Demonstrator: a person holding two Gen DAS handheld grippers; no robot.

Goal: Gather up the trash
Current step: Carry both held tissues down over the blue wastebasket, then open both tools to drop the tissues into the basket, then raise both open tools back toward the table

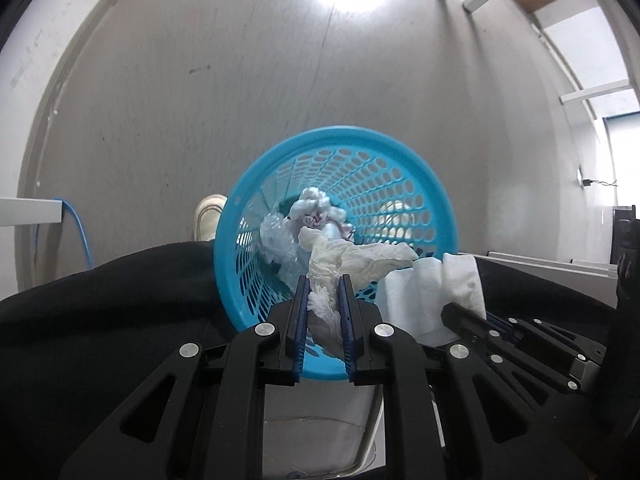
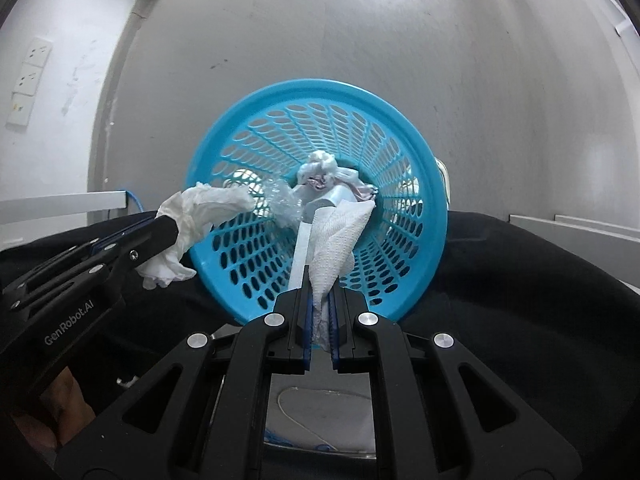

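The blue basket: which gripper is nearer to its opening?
Right. The right gripper holds its paper towel over the blue basket rim; the left gripper holds its crumpled tissue beside the rim.

Only one readable text: "GenRobot.AI", white letters on the black body of the left gripper [image 2: 158,240], seen at the lower left of the right wrist view. No legible print on the blue basket [image 2: 432,184], on the paper towels, on the wall sockets [image 2: 34,64]. Nothing readable in the left wrist view.
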